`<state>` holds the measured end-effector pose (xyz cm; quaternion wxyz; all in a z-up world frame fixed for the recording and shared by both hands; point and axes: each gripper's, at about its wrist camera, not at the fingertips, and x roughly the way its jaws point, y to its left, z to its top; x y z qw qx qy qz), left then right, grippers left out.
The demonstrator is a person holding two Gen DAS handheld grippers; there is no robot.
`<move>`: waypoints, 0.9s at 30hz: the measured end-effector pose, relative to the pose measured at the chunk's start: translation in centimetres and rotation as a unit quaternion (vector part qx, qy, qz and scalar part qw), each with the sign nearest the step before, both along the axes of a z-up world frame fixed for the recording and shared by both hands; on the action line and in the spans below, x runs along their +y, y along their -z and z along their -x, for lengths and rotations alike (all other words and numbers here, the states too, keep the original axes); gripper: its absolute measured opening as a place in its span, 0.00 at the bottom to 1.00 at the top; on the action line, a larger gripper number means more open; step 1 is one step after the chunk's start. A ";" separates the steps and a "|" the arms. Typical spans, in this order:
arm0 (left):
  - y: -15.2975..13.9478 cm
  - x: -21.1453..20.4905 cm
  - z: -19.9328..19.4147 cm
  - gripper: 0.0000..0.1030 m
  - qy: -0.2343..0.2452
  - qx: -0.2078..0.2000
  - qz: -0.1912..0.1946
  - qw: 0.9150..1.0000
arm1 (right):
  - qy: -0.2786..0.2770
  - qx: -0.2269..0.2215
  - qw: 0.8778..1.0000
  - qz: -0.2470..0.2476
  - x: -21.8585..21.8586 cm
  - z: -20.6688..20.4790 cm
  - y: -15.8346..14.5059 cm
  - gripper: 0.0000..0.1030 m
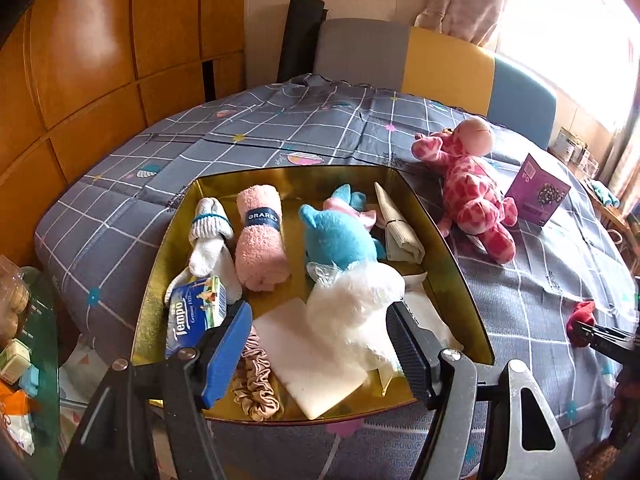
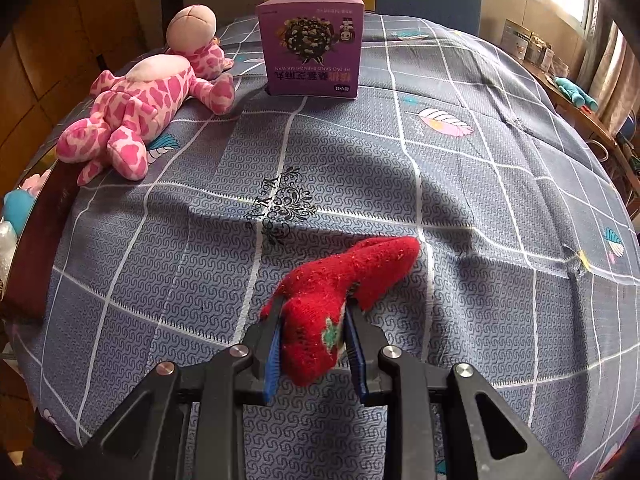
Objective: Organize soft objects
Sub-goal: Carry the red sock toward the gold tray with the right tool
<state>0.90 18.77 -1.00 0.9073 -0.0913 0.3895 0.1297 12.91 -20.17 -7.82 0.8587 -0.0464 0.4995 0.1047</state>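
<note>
A gold tray [image 1: 460,280] on the quilted bed holds a white sock bundle [image 1: 210,236], a rolled pink towel [image 1: 260,240], a blue plush [image 1: 336,236], a white fluffy toy in plastic [image 1: 352,300], a beige cloth [image 1: 398,228], a Tempo tissue pack [image 1: 196,312], a satin scrunchie [image 1: 256,388] and a white pad [image 1: 308,364]. My left gripper [image 1: 318,344] hovers open over the tray's near end, pads touching nothing. My right gripper [image 2: 314,320] is shut on a red sock [image 2: 348,276] low over the quilt; it also shows as the right gripper [image 1: 588,330] at the left wrist view's right edge.
A pink giraffe plush [image 2: 132,112] lies on the quilt beside the tray's right wall [image 2: 40,240]. A purple carton [image 2: 312,48] stands behind it. Chairs [image 1: 444,60] line the far side, wooden panels [image 1: 80,60] the left, and a cluttered glass table [image 1: 24,340] sits near left.
</note>
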 end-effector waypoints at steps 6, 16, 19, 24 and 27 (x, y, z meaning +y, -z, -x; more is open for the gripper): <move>0.1 -0.2 -0.1 0.68 0.002 0.000 0.000 1.000 | -0.001 -0.004 1.000 0.005 0.1 0.0 -0.1 0.26; -0.3 -0.1 -0.1 0.68 0.001 -0.004 -0.002 1.000 | 0.005 -0.006 1.000 0.014 0.3 0.1 -0.1 0.26; -0.5 0.1 0.1 0.68 -0.001 -0.007 -0.003 1.000 | 0.009 -0.006 1.000 0.019 0.5 0.1 -0.1 0.26; -0.5 0.6 0.7 0.68 -0.006 -0.007 0.001 1.000 | 0.016 -0.001 1.000 0.020 0.8 -0.1 -0.4 0.26; -0.4 1.2 0.9 0.69 -0.013 -0.007 0.004 1.000 | 0.010 0.000 1.000 0.016 1.3 0.2 -0.5 0.26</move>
